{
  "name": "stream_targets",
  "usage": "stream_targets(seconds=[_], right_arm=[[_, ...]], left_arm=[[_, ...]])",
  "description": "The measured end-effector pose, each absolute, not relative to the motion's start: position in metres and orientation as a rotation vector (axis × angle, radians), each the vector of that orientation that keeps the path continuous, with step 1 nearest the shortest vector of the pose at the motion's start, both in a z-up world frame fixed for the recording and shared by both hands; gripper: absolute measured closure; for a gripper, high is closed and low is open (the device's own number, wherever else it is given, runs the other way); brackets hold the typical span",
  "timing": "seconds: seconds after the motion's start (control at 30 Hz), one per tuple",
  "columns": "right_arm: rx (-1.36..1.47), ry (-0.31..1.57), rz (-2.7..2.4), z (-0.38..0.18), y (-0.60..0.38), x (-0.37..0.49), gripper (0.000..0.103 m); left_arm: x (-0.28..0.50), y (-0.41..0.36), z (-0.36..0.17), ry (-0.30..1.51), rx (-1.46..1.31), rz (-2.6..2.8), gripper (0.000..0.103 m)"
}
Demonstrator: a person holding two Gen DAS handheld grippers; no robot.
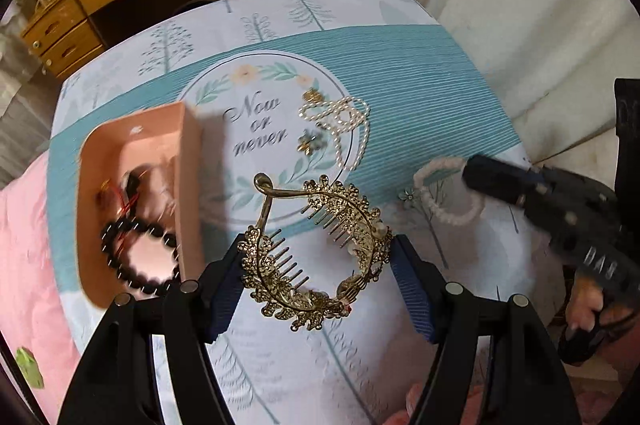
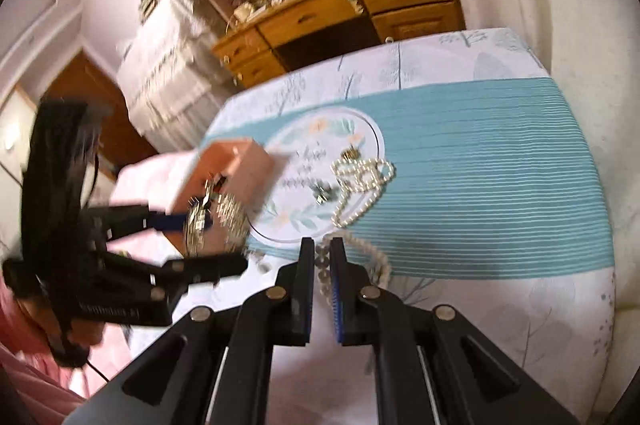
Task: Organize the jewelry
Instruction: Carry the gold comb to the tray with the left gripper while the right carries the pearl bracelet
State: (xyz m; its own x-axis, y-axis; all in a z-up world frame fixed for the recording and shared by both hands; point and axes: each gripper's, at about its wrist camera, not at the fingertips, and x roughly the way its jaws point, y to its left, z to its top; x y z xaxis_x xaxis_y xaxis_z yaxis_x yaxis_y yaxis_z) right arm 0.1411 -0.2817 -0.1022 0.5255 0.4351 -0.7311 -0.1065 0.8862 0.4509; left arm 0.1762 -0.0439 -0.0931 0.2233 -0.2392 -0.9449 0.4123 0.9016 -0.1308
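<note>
**Left wrist view: hair comb clamped, snag risk at the box**

Left wrist view showed the gold hair comb (image 1: 316, 253) clamped by its outer edges between the widely spread fingers of the left gripper (image 1: 316, 265), just beside the pink box (image 1: 192, 161). Its tines could catch the box wall or the black bead bracelet (image 1: 136, 253) inside. The right gripper (image 2: 322, 289), fingers narrow, pinched the white bead bracelet (image 2: 376, 257); that thin hold could slip.

Gold hair comb (image 1: 316, 257) clamped between the left gripper (image 1: 316, 265) fingers.
Pink box (image 1: 136, 201) with a black bead bracelet (image 1: 136, 257) sits left; pearl necklace (image 1: 344, 125) lies beyond on the tabletop (image 1: 420, 65).
</note>
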Motion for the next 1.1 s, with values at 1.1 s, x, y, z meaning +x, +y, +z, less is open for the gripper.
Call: stream_targets(seconds=[1.1], right_arm=[[0.697, 0.78, 0.233, -0.039, -0.15, 0.126, 0.096]], left_arm=[[0.184, 0.127, -0.063, 1.178, 0.069, -0.5, 0.035]])
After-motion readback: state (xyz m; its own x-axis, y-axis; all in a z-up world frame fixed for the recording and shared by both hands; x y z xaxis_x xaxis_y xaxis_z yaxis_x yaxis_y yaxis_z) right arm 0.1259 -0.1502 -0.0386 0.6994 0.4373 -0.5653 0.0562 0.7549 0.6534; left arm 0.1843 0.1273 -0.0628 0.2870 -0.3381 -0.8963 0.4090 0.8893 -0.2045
